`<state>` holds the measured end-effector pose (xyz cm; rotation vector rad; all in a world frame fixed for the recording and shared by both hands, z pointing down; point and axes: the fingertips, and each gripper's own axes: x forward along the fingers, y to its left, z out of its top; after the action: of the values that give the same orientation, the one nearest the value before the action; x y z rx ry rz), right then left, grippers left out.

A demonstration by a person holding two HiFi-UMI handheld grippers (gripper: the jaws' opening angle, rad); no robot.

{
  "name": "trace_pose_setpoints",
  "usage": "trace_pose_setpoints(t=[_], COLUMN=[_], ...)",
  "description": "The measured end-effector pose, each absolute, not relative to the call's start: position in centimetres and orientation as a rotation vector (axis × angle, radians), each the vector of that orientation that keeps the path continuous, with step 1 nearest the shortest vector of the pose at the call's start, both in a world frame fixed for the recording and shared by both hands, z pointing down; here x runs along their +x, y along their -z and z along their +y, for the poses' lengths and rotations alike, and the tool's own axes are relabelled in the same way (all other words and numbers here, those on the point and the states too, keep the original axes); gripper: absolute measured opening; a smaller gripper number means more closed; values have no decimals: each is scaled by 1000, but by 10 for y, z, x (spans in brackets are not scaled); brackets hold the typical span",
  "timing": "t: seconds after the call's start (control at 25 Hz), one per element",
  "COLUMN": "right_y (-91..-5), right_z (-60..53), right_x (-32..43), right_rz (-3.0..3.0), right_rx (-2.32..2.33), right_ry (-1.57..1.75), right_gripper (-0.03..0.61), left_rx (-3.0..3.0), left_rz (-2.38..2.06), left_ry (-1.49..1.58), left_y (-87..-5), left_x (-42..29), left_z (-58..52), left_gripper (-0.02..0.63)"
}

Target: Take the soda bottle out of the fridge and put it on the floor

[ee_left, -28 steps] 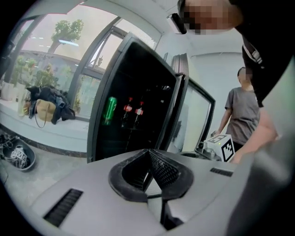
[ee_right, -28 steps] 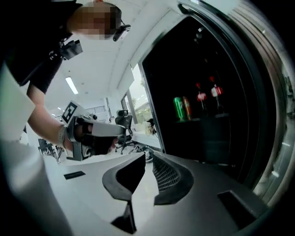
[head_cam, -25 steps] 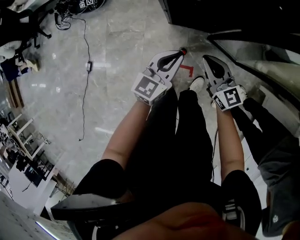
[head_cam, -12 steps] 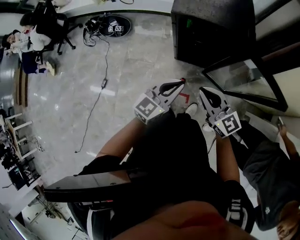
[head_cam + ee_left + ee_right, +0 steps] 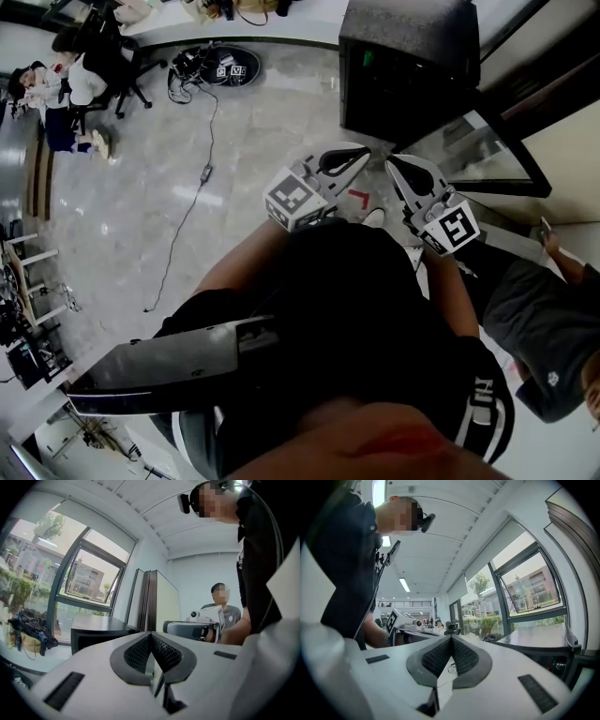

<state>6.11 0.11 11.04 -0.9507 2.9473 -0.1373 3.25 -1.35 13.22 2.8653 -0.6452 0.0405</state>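
No soda bottle shows in any view. The small black fridge [image 5: 408, 66] stands on the floor ahead, its inside hidden. Held low in front of the person's body, my left gripper [image 5: 362, 152] is shut with nothing in it, its tips pointing toward the fridge's base. My right gripper [image 5: 393, 163] hangs just beside it, also shut and empty. In the left gripper view the pads [image 5: 140, 651] meet at a point, with the fridge [image 5: 101, 631] beyond at left. The right gripper view shows its pads [image 5: 461, 656] pressed together, and the fridge [image 5: 539, 641] lies at right.
A red L-shaped tape mark [image 5: 359, 197] lies on the grey floor below the grippers. A second person [image 5: 539, 323] stands close at right. A window frame [image 5: 487, 155] runs along the right. A cable [image 5: 187, 211] trails across the floor; seated people [image 5: 66, 80] are far left.
The head view has swung upward, so the black fridge and the far room have come into sight. Both grippers stay shut and side by side.
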Motion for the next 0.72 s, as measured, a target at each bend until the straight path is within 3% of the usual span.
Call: trace_pose_setpoints(t=[0.72], right_y=[-98], right_z=[-8], right_x=[67], right_rz=[2985], right_rx=[-1002], right_ry=[39], right_gripper=[12], left_rx=[2944], left_rz=[-627], left_ry=[-38], left_y=[-112], left_x=[45], left_z=[-19], left_gripper=[5])
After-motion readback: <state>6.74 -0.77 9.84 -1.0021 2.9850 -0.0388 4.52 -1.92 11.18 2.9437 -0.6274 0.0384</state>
